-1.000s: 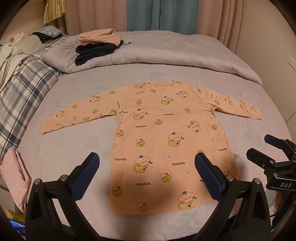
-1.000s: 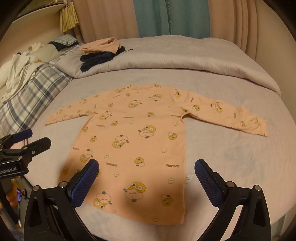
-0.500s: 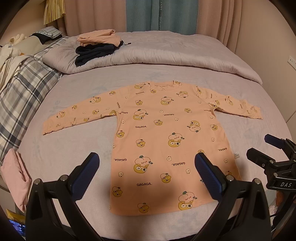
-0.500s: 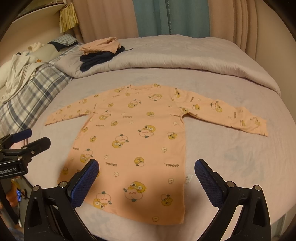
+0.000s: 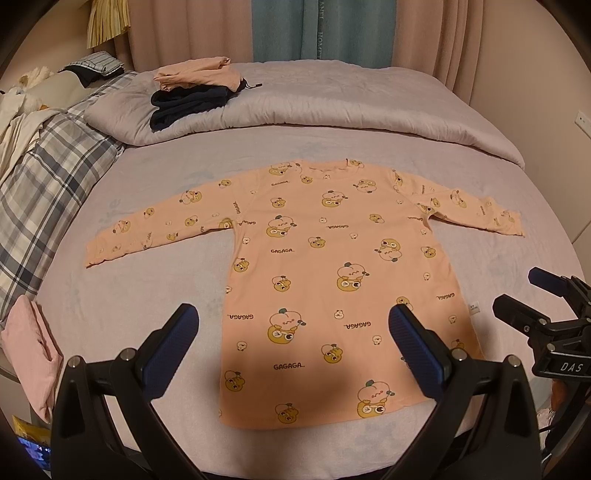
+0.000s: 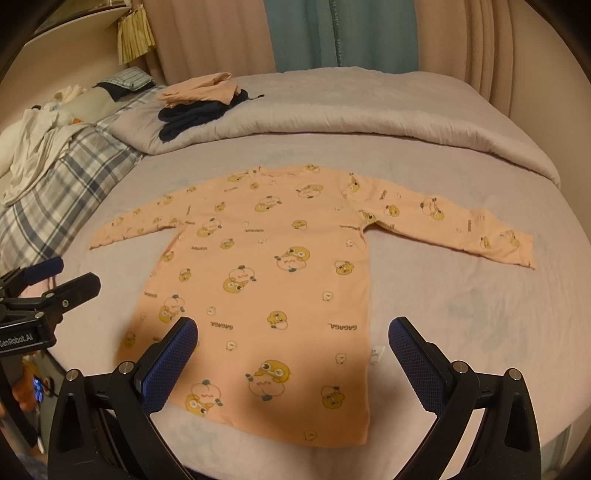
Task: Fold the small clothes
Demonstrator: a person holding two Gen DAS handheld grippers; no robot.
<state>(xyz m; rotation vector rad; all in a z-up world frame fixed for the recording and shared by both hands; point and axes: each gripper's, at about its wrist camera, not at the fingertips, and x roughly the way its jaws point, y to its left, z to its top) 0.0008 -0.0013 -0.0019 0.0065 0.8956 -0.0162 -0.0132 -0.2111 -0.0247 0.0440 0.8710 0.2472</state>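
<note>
We're in a home bedroom here: a wide bed (image 5: 147, 295) with a rolled-back duvet (image 5: 332, 99), and a plaid pillow (image 5: 44, 173) off to the side. Behind it hang pink and teal curtains (image 5: 288, 29), with folded clothes (image 5: 195, 92) stacked on the duvet.
</note>
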